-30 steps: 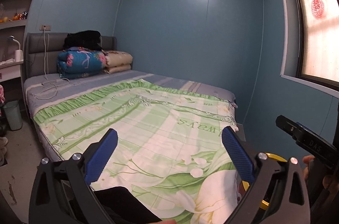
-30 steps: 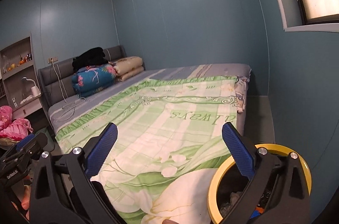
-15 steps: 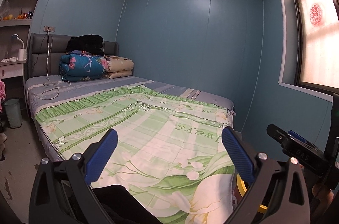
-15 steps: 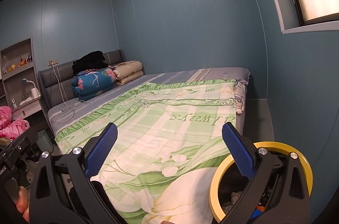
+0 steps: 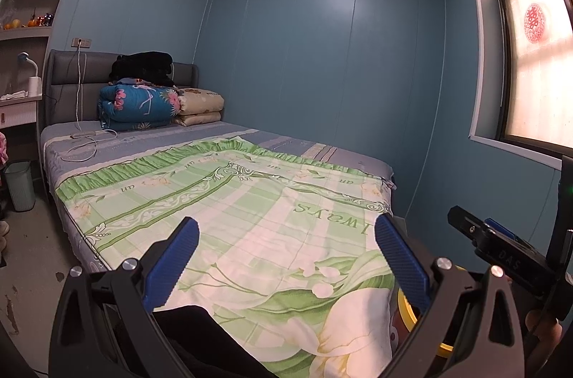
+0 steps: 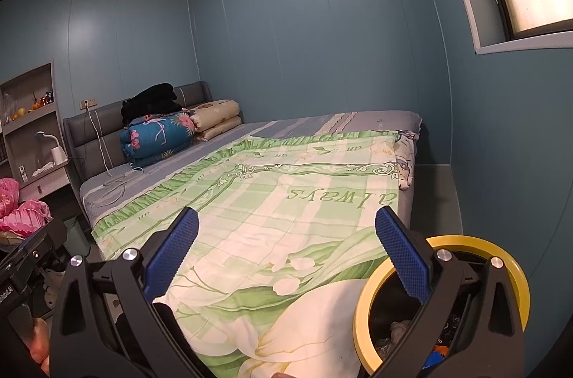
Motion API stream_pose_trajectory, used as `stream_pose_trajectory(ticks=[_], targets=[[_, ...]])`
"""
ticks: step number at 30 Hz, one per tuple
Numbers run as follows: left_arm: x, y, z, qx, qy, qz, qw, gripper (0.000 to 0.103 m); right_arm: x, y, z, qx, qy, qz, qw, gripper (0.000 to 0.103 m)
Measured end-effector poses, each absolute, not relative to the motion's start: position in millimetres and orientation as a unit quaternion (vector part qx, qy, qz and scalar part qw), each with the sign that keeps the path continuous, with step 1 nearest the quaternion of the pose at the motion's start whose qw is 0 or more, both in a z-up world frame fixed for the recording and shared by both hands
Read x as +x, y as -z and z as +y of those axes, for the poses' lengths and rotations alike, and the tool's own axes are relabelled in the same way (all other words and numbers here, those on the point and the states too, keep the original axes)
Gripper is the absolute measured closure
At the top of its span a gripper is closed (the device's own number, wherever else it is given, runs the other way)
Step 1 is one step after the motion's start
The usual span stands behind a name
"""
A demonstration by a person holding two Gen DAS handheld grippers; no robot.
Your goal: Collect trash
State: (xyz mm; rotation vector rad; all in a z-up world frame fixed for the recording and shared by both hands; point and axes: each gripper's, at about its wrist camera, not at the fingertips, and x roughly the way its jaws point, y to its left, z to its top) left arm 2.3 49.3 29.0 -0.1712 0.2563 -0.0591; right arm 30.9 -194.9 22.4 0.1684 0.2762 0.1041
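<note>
— Both grippers, how do they stand?
— Left gripper and right gripper hang over the foot of the bed, fingers spread wide, grasping nothing.
— And the trash?
— Scraps lie inside the yellow-rimmed bin on the floor, just beside the bed's near corner, under the right gripper.

A round trash bin with a yellow rim stands on the floor at the foot corner of the bed, just beside the mattress edge. Its inside is dark, lined in black, and some crumpled scraps lie at the bottom, among them pale bits and something blue and orange. From the left wrist view only a sliver of the yellow rim shows.
</note>
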Motion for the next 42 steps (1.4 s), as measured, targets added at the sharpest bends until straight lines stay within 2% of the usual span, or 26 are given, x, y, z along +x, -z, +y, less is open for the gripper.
stream_pose_trajectory(ticks=[42], targets=[[6.6, -23.2, 48.5, -0.083, 0.036, 0.143, 0.986, 0.008, 34.2, -17.8, -197.3, 0.095, -0.046, 0.152, 0.983, 0.008]])
